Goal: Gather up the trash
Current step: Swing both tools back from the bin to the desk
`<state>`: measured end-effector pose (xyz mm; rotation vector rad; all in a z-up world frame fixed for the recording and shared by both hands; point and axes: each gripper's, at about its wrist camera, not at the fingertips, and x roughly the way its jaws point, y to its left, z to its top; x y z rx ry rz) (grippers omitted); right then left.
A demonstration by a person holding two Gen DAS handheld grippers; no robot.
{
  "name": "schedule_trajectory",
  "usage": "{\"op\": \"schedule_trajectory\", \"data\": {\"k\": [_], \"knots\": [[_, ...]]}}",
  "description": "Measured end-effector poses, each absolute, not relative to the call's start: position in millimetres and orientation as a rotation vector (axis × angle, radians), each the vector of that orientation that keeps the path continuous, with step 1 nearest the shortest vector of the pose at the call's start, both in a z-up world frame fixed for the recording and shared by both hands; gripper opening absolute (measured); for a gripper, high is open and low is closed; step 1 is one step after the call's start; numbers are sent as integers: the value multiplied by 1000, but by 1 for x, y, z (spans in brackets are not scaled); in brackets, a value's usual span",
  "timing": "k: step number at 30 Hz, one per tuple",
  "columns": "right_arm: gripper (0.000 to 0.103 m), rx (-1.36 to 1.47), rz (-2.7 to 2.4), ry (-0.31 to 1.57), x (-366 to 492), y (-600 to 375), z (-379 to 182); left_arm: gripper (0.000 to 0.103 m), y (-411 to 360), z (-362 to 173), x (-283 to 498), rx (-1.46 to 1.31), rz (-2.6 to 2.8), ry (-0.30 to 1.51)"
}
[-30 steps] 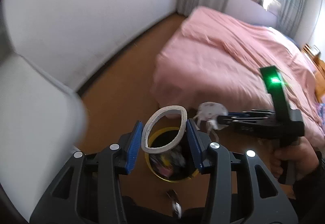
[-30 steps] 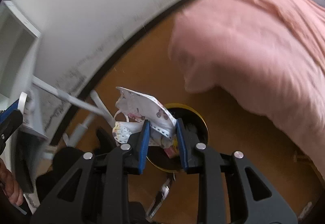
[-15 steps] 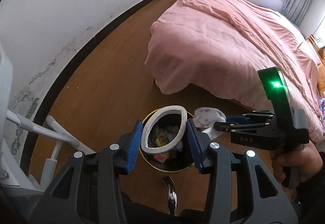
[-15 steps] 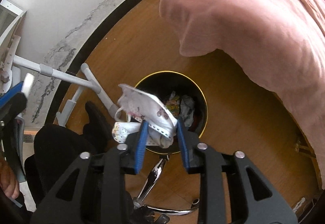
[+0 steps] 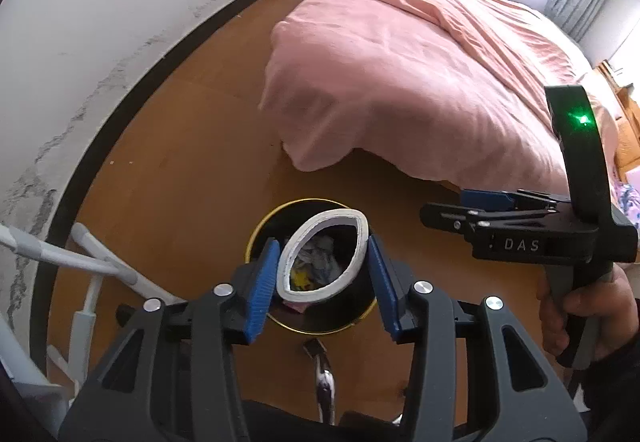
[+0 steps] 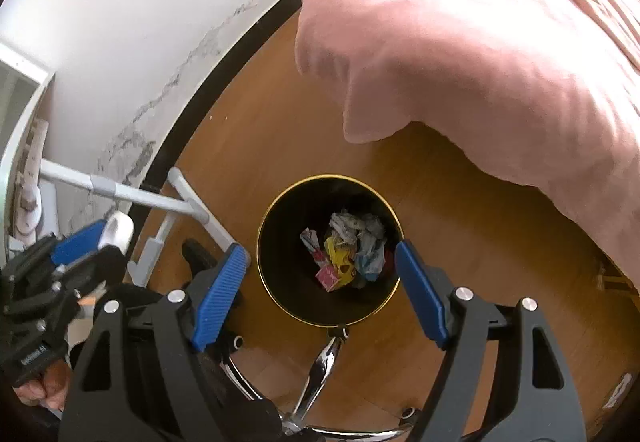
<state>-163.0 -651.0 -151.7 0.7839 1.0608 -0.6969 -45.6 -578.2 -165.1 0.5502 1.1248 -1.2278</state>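
White scuffed wall (image 5: pixel 120 1) left; orange-brown wooden floor (image 5: pixel 192 177); pink-covered bed (image 5: pixel 420 61) right. Left gripper (image 5: pixel 323 266) opening slightly, pads on squashed white tape ring (image 5: pixel 324 256) above gold-rimmed black round bin (image 6: pixel 280 242). Right gripper (image 6: pixel 320 290) opening wide, empty; crumpled trash (image 6: pixel 348 250) in bin.

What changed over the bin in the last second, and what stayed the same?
The right gripper let go of the patterned mask; its jaws are opening with nothing between them. Both grippers came down over the bin. The left gripper still holds the tape ring above it.
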Motion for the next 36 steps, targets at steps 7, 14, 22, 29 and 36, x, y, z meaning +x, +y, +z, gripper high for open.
{"op": "schedule_trajectory", "data": {"k": [7,14,22,29,36], "knots": [[75,784,-739,1008,-175,-652,-129,72,-575,-143,-53,534,-1277,1078],[77,718,-727,1010,-161,-629,-99,86,-544,-103,-47,527,-1249,1011],[85,460,-554,933,-67,-550,-13,92,-423,-15,13,409,-1048,847],[86,261,-186,930,91,-420,17,92,-245,8,110,269,-631,815],[86,139,126,1012,215,-276,0,92,-61,0,190,195,-253,855]]}}
